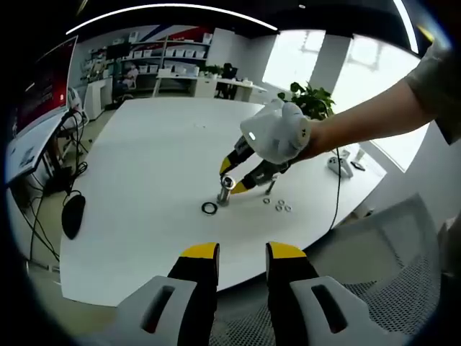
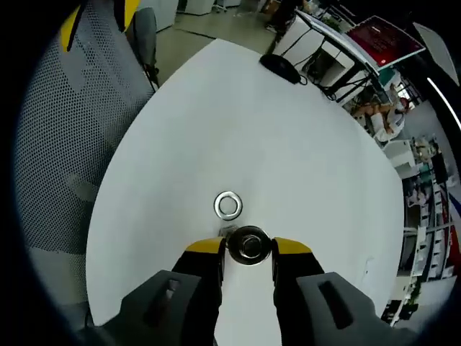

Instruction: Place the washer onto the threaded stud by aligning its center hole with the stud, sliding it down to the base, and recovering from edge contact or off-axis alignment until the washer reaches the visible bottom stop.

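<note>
Gripping shiny round washer (image 2: 249, 245) between right gripper (image 2: 248, 249) fingers, second silver ring washer (image 2: 227, 205) flat on white tabletop (image 2: 288, 144) just beyond, left gripper (image 1: 241, 254) fingers parted, empty.

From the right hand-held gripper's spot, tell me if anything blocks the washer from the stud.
Nothing visible does. The right hand-held gripper has its jaws on either side of the stud top. A loose washer lies flat on the white table just beyond it, with bare tabletop between them.
</note>
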Demonstrator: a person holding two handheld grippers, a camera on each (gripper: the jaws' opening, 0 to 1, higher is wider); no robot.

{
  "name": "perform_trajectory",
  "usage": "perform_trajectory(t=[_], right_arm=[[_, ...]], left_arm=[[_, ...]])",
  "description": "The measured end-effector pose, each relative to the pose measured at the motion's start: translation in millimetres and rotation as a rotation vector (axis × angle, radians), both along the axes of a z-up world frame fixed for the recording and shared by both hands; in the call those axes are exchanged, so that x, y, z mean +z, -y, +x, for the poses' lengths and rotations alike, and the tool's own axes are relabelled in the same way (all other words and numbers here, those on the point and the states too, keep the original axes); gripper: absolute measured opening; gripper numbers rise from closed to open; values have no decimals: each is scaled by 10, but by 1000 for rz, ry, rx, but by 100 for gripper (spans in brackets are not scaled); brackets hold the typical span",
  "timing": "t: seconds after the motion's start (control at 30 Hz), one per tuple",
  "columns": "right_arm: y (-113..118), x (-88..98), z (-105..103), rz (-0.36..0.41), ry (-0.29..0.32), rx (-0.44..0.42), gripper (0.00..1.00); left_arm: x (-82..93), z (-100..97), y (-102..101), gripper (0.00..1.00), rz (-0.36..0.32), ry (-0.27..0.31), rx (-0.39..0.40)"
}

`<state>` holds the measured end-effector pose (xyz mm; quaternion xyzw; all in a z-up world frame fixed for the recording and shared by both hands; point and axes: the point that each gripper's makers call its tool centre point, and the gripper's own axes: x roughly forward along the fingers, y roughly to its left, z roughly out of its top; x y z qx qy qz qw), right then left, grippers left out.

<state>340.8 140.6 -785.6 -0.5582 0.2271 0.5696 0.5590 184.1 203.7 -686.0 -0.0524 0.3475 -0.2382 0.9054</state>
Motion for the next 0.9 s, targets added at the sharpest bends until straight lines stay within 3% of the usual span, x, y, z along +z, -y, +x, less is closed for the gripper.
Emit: perform_trajectory(t=[0.33,0.5,0.9], right_arm=[[1,-40,-10,2,-33,-18,23],[-24,-61,-9,28,-141,-90,23],[-41,-243,45,-15,-240,-143,25]], left_arm=[[3,0,-2,24,-1,2,2],[4,-1,-2,24,-1,3,3],[3,3,-6,24,-1,2,3]])
